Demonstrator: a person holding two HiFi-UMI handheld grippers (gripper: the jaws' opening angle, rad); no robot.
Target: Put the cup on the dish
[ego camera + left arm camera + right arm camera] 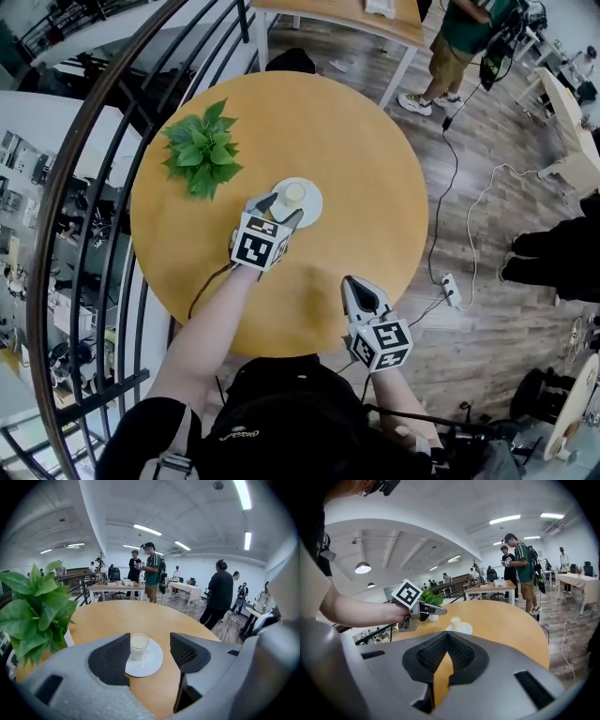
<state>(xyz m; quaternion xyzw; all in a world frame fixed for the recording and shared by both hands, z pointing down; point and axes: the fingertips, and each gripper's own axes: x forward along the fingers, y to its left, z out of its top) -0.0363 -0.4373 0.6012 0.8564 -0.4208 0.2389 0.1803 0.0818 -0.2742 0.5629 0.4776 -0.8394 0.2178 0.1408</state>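
Observation:
A small pale cup (pixel 294 193) stands upright on a white dish (pixel 313 204) near the middle of the round wooden table (pixel 375 178). My left gripper (pixel 281 210) is open just short of the dish, with nothing between its jaws. In the left gripper view the cup (pixel 139 646) and dish (pixel 151 663) show beyond the spread jaws, nearer the left one. My right gripper (pixel 352 286) is shut and empty over the table's near edge. From the right gripper view, the cup (pixel 455 621) on its dish (pixel 461 629) sits beside the left gripper (pixel 436 611).
A leafy green plant (pixel 202 152) stands left of the dish. A curved black railing (pixel 94 169) runs past the table's left side. A power strip and cables (pixel 451 289) lie on the wood floor to the right. People (pixel 459 42) stand by other tables beyond.

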